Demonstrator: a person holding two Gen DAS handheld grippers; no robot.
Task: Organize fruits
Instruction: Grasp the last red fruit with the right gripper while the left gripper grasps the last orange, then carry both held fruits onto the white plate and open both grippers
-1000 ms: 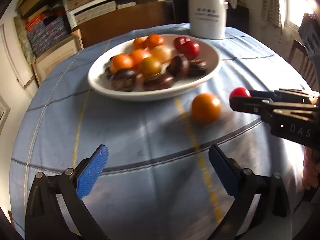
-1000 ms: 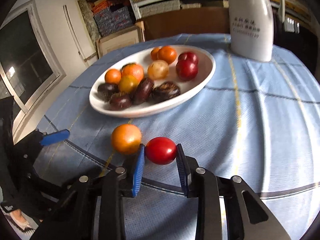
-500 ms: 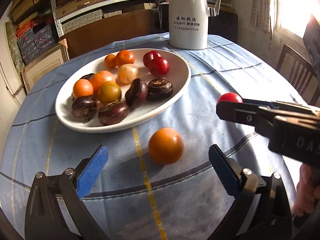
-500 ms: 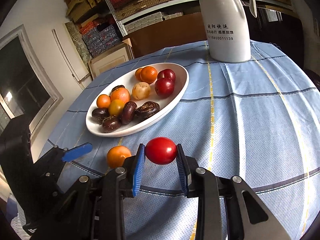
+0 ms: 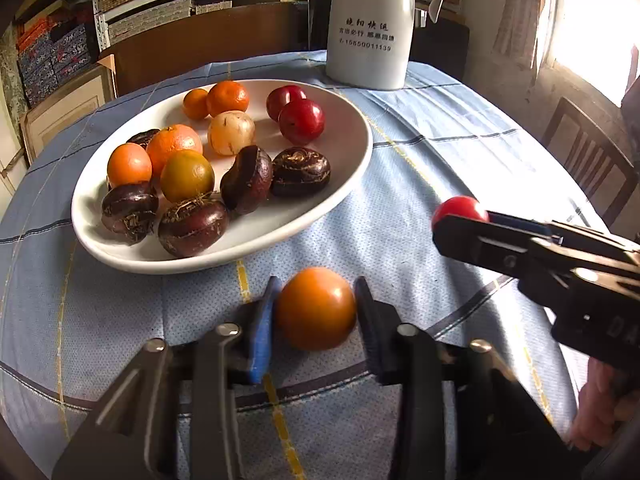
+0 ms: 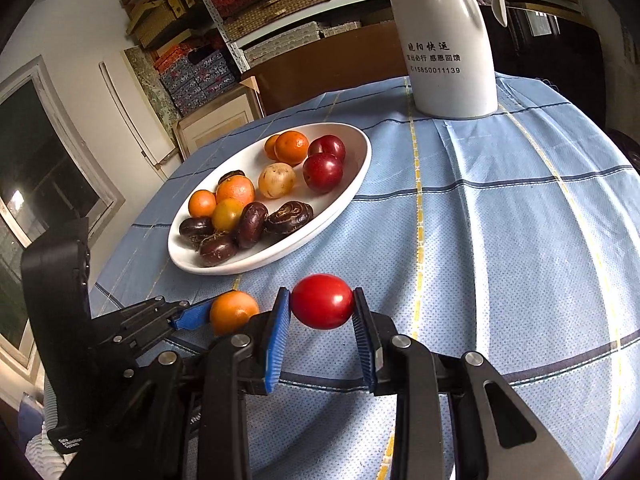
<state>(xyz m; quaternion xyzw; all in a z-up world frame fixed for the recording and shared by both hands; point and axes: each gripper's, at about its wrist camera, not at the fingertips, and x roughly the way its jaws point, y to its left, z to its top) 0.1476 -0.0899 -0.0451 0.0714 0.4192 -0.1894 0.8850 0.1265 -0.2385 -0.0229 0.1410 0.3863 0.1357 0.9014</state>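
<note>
A white oval plate [image 5: 344, 184] [image 6: 352, 196] holds several oranges, two red plums, a pale fruit and several dark brown fruits. My left gripper [image 5: 316, 312] is shut on an orange fruit [image 5: 316, 308] that rests on the blue tablecloth just in front of the plate; the fruit also shows in the right wrist view [image 6: 234, 312]. My right gripper [image 6: 322, 308] is shut on a red plum [image 6: 322, 302] and holds it above the cloth, to the right of the plate. In the left wrist view the plum [image 5: 460, 206] shows at the right.
A tall white thermos jug [image 5: 370, 28] [image 6: 448, 40] stands behind the plate at the table's far edge. A wooden chair [image 5: 588, 160] stands beyond the right edge. Shelves with boxes line the back wall.
My left gripper has moved forward and closed from wide open onto the orange fruit. My right gripper has kept hold of the red plum and lifted it a little.
</note>
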